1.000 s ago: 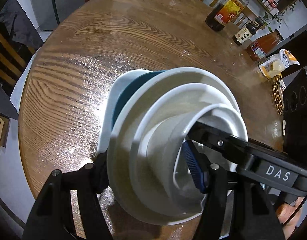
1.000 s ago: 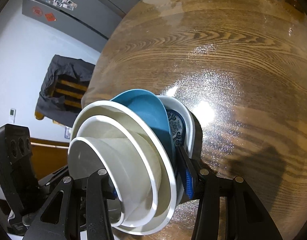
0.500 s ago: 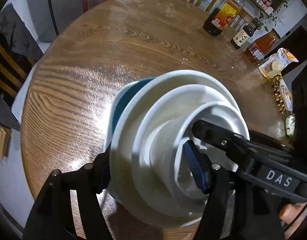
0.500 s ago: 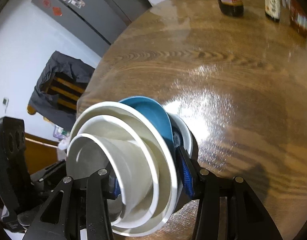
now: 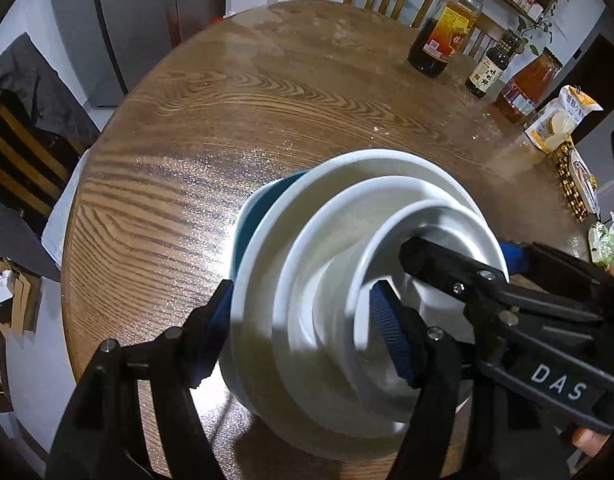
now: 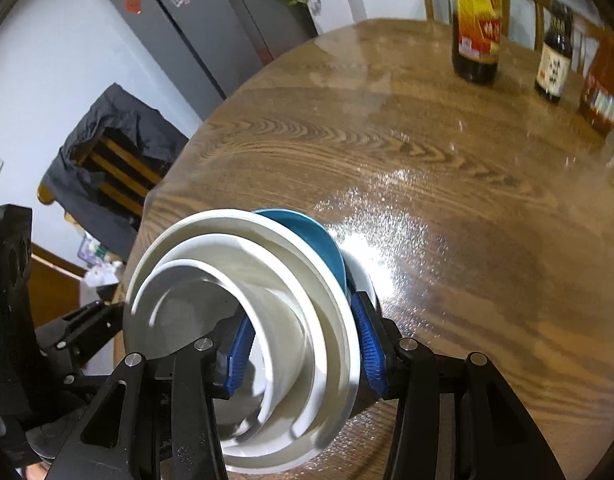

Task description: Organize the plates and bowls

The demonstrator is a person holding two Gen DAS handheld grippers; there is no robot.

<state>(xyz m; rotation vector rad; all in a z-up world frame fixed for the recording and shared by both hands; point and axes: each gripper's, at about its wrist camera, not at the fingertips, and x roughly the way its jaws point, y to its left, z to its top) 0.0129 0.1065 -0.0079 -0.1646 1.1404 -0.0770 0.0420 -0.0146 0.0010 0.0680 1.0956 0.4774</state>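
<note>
Left gripper [image 5: 303, 296], seen from its own camera: two black fingers with blue ribbed pads straddle a tilted stack of dishes [image 5: 307, 240]. One pad lies against the outer rim of the largest white dish, and the other sits inside the smallest bowl. Its jaws have just been opening with the stack between them; motion blur hides whether the pads press on it.

Stack of dishes, counted from the open side: three white dishes nested one inside the next, one blue dish [image 6: 307, 236] behind them, and one further white dish [image 6: 363, 276] at the back, five in all. The stack leans on edge over the near part of a round wooden table [image 5: 227, 120]; whether it touches the wood cannot be told.

Right gripper [image 6: 301, 320], seen from its own camera: clamped on the stack, with one blue pad inside the innermost bowl and the other against the back of the rearmost dish. In the left view its black body crosses the stack from the right.

Far right edge of the table, left to right: one large dark sauce bottle [image 5: 439, 36], one small dark bottle [image 5: 491, 68], one red-orange bottle [image 5: 527, 88] and one snack packet [image 5: 563, 120]. That makes three bottles, standing upright and well apart from the stack.
</note>
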